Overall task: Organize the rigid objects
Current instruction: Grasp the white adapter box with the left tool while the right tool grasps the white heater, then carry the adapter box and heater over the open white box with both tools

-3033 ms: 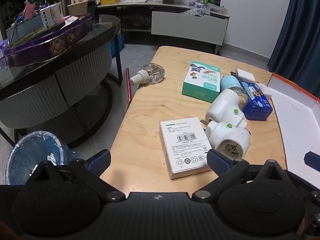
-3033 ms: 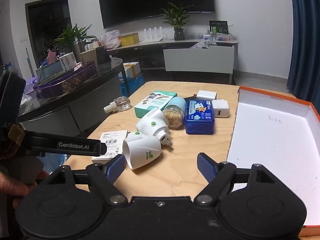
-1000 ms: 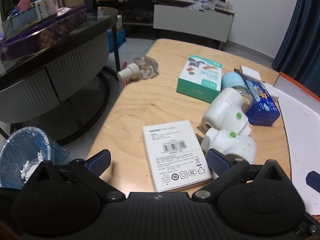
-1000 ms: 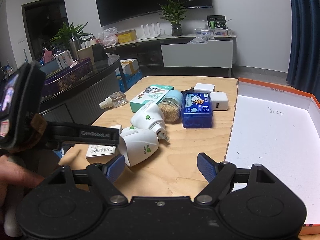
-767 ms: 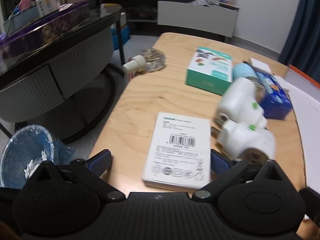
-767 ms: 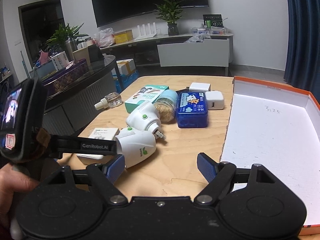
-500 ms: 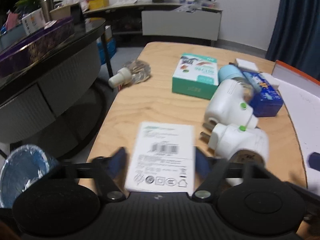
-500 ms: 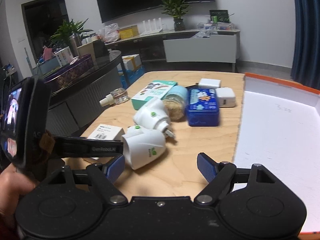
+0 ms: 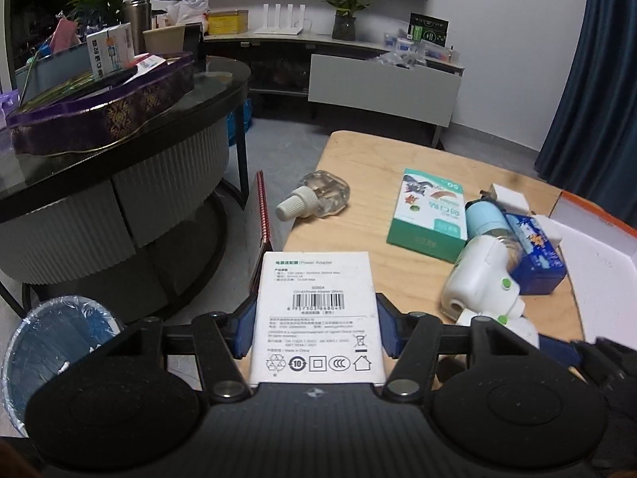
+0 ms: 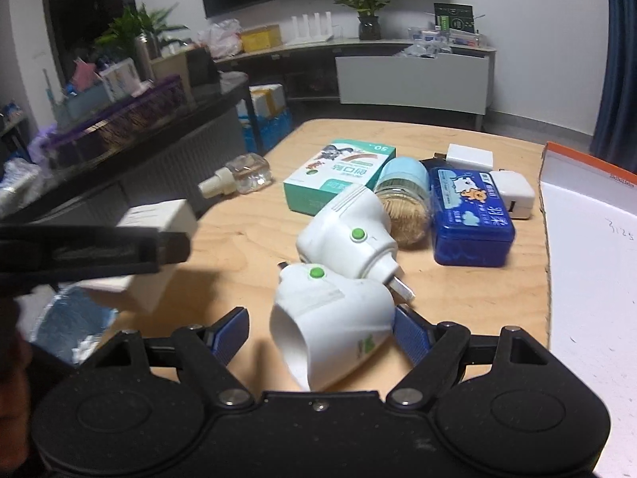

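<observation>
Your left claw (image 9: 316, 328) is clamped on the white power adapter box (image 9: 317, 314), its blue pads pressing the box's two long sides, and the box is lifted off the wooden worktop (image 9: 358, 183), barcode face up. From the right wrist view the same box (image 10: 153, 251) hangs in the air at the left, above the worktop edge.

Your right claw (image 10: 320, 328) is spread wide around the nearer white plug-in diffuser (image 10: 332, 316), which lies on its side on the worktop; I cannot tell whether the pads touch it. A second white diffuser (image 10: 350, 235) lies just behind, touching it. Beyond sit the green box (image 10: 340, 175), the toothpick jar (image 10: 406, 199) and the blue tin (image 10: 469, 215). The orange-rimmed tray (image 10: 589, 239) lies to the right.
</observation>
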